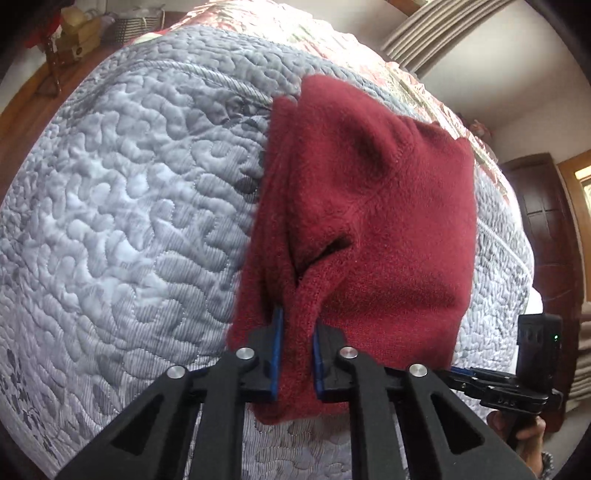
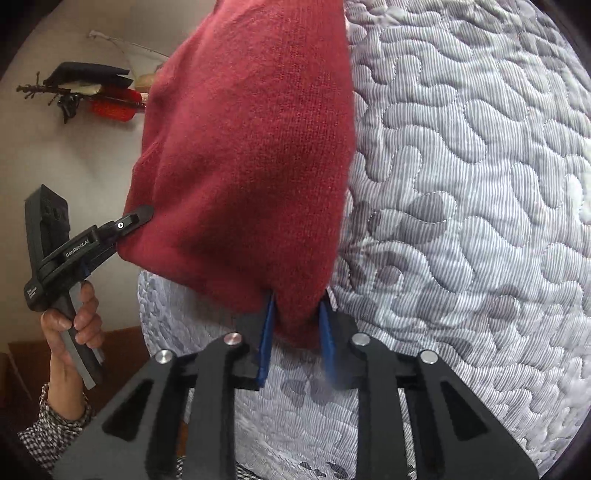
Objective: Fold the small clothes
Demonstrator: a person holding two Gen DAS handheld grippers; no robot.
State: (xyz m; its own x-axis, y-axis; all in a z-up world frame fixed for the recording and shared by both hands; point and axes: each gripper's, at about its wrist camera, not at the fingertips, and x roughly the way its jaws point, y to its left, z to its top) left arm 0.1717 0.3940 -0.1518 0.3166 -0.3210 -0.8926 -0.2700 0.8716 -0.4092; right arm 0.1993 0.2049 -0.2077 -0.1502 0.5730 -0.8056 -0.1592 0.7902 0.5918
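Note:
A dark red knitted garment [image 1: 373,206] hangs stretched above a grey quilted bed [image 1: 122,206]. My left gripper [image 1: 297,321] is shut on a bunched corner of its near edge, blue pads pressing the fabric. In the right wrist view the same red garment [image 2: 251,147] fills the upper middle, and my right gripper [image 2: 297,306] is shut on its other lower corner. The left gripper [image 2: 129,221] shows at the left of that view, clamped on the garment's edge and held by a hand [image 2: 70,332]. The right gripper's body [image 1: 509,387] shows at lower right in the left wrist view.
The quilted bedspread [image 2: 461,221] spreads under and around the garment. A floral cover [image 1: 295,29] lies at the far end of the bed. A dark wooden door [image 1: 543,229] stands at the right; boxes and a basket [image 1: 92,33] sit on the floor beyond the bed.

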